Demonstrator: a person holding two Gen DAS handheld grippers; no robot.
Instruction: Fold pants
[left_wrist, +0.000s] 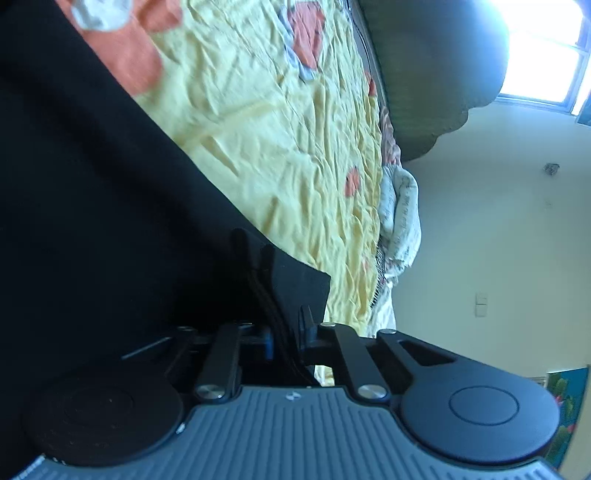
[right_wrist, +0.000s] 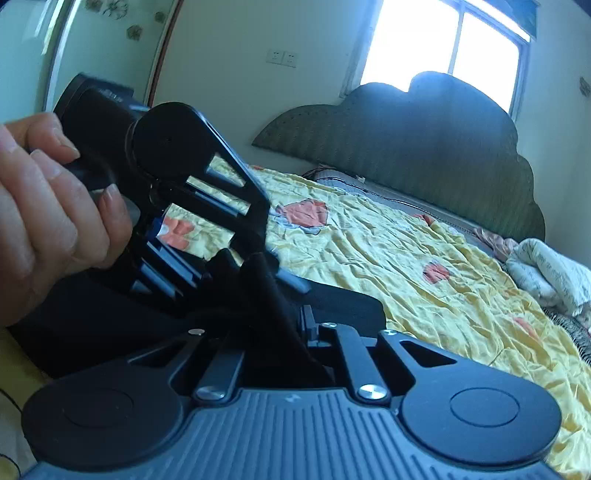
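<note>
1. The black pants (left_wrist: 92, 192) are spread on a bed covered by a yellow sheet (left_wrist: 280, 147) with orange flower prints; in the left wrist view the dark cloth fills the left half, its edge running diagonally across the sheet.
2. The left gripper (left_wrist: 253, 245) is seen closed, its two fingers drawn together over a corner of the pants; the cloth appears pinched between them, though black on black makes the contact hard to read.
3. The right gripper (right_wrist: 258, 266) is closed on a raised fold of the pants (right_wrist: 273, 295), which is pulled up into a peak between its fingers.
4. In the right wrist view the left gripper (right_wrist: 221, 258) is held by a hand (right_wrist: 48, 206) just beside the right one, both meeting over the same dark cloth.
5. A padded headboard (right_wrist: 424, 147) and a window (right_wrist: 443, 44) are seen behind the bed, with crumpled bedding (right_wrist: 546, 269) at the right edge.
</note>
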